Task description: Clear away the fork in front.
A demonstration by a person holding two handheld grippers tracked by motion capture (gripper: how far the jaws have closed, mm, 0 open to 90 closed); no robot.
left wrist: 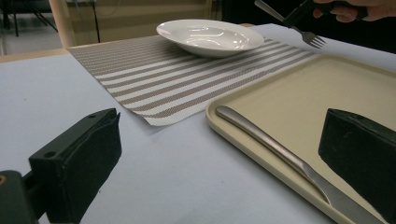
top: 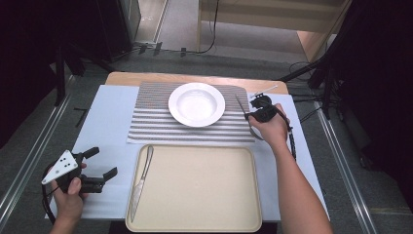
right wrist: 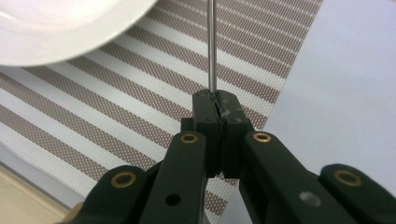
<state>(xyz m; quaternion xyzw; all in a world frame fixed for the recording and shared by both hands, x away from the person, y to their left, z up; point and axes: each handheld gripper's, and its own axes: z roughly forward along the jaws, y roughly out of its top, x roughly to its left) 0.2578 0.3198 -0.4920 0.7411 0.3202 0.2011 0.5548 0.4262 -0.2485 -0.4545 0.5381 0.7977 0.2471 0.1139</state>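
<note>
Right gripper (top: pixel 253 116) clamped on fork (top: pixel 242 108) just right of plate (top: pixel 197 104), long axis along mat (top: pixel 156 122) edge; left gripper (top: pixel 100 165) gaping, idle by tray (top: pixel 195 214).

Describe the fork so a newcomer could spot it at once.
Start at the white plate on the striped placemat. Just right of it, the right claw is shut on a thin silver fork held above the mat. The knife, the other utensil, lies in the beige tray.
</note>
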